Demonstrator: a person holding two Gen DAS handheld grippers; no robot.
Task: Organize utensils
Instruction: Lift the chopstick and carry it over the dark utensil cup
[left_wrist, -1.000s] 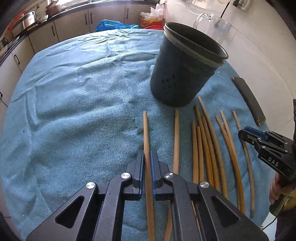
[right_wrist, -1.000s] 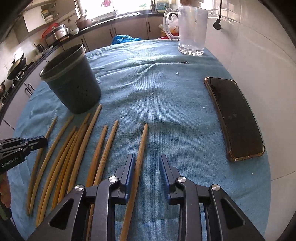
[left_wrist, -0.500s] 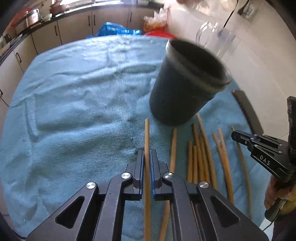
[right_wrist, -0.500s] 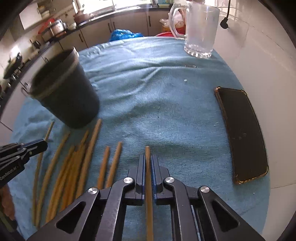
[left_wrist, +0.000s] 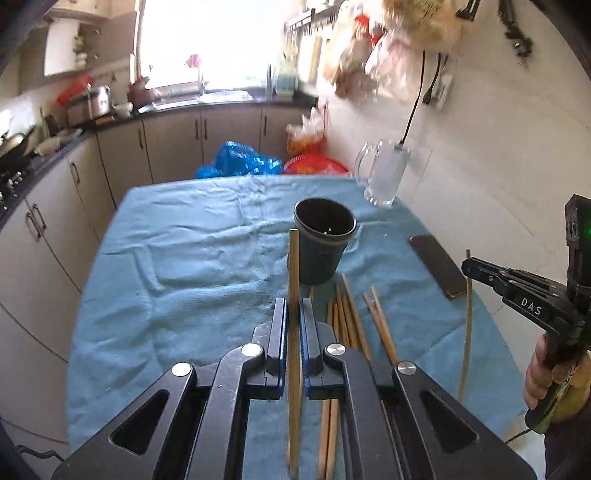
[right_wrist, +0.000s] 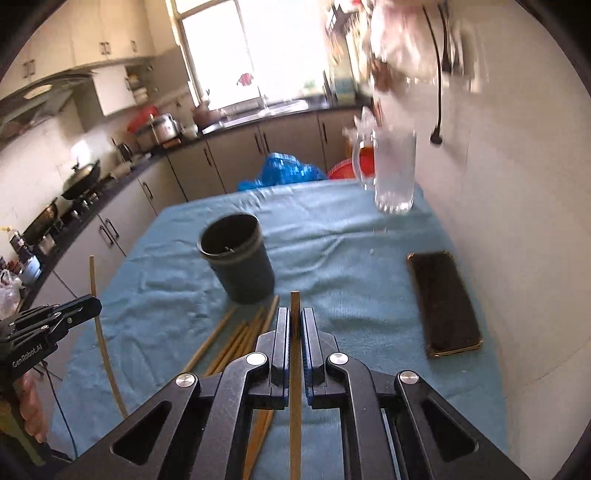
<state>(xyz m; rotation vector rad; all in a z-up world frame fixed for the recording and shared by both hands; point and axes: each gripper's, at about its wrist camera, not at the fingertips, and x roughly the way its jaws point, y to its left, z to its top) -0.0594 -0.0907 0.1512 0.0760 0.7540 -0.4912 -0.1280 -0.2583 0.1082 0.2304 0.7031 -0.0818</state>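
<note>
Left wrist view: left gripper (left_wrist: 293, 317) clamped on one chopstick (left_wrist: 293, 266), lifted off the blue towel (left_wrist: 177, 258), tip lined up just left of the dark holder cup (left_wrist: 323, 243). Only this view shows the right gripper (left_wrist: 466, 266) from outside: it grips a second chopstick (left_wrist: 468, 325), and the body reads "DAS". A hand (left_wrist: 541, 373) holds its handle.

Right wrist view: the right gripper's jaws are tight on its chopstick, tip short of the cup. The left gripper at the left edge reads "GenRobot.AI", its stick curved by the lens. This view alone gives the stove side: wok (right_wrist: 83, 177), cooker (right_wrist: 162, 127).

Loose chopsticks (left_wrist: 349, 317) lie on the towel in front of the cup (count unclear, grippers cover the near ends). Phone (right_wrist: 443, 299) lies face-up near the wall; glass mug (right_wrist: 393, 173) and hanging bags are motion-blurred. Cup interior dark, contents not readable.
</note>
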